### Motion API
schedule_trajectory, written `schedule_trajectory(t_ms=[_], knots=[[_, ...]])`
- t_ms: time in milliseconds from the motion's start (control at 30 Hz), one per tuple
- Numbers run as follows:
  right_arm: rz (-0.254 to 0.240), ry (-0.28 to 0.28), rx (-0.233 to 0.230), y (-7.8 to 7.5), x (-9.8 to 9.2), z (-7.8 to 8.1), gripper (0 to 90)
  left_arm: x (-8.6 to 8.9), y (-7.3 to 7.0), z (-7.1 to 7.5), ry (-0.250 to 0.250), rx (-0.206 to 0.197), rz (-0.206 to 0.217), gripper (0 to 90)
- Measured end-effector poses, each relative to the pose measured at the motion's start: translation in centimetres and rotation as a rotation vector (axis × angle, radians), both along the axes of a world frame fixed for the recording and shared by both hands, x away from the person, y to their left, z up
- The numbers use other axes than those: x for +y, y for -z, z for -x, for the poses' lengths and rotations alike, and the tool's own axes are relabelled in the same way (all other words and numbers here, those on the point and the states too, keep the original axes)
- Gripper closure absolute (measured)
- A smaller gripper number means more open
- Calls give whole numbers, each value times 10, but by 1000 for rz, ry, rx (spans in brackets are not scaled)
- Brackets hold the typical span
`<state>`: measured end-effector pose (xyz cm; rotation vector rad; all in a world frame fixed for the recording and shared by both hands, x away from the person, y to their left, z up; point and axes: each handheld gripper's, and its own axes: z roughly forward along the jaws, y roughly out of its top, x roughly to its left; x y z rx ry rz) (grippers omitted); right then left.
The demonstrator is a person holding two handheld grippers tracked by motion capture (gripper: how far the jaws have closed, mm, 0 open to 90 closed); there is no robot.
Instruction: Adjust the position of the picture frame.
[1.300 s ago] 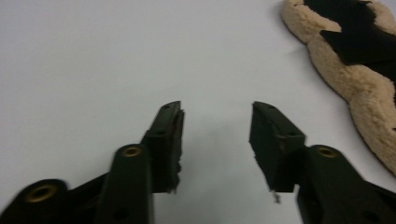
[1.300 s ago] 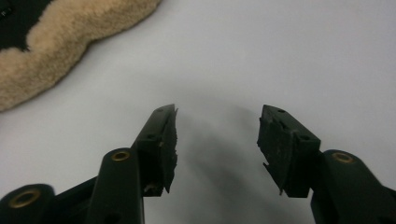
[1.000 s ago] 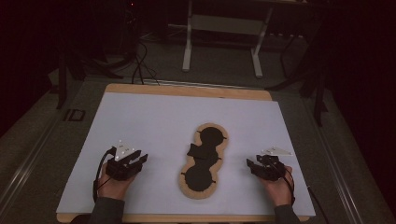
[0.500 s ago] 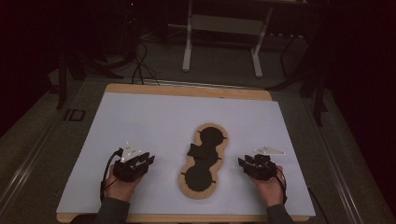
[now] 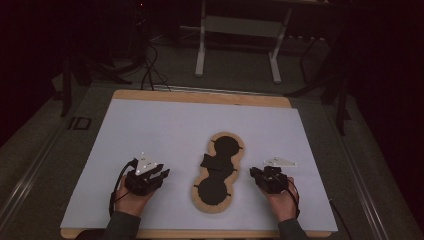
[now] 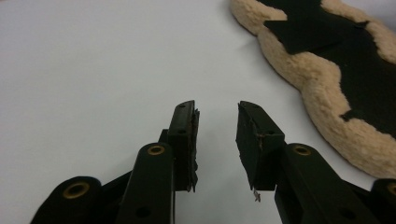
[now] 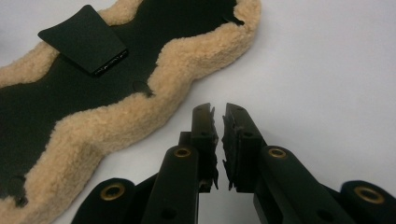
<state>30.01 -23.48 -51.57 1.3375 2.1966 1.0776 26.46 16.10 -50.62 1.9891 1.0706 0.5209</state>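
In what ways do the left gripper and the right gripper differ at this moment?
The left gripper has a clear gap between its jaws; the right gripper has just been closing to a thin slit, with nothing between. In the high view, the left gripper sits left of the fleece-edged pad and the right gripper sits right of it. In each gripper view, the left gripper sees the pad at its right, the right gripper at its left. Both are held low over the white mat, apart from the pad.

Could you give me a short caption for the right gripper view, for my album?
The right hand-held gripper, jaws nearly shut on nothing, points at white table beside a fleece-edged black pad.
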Motion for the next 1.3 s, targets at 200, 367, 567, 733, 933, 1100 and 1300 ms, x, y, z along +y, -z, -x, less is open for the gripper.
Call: schedule_trajectory(t_ms=[200,367,567,733,933,1100,1300], knots=[[23,-15,11,4,8,-2,878,-4,0,2,30,-2,14,719],[35,-41,28,6,13,-1,895,-9,1,3,61,5,37,760],[34,-65,43,9,18,-1,895,-18,4,4,89,22,40,850],[40,-88,54,11,24,1,894,-31,10,4,113,39,10,899],[54,-107,62,12,27,4,894,-44,16,3,140,49,-38,900],[63,-118,64,13,29,4,894,-53,20,4,164,54,-55,900],[85,-130,65,15,33,4,894,-62,26,4,187,71,-84,900]])
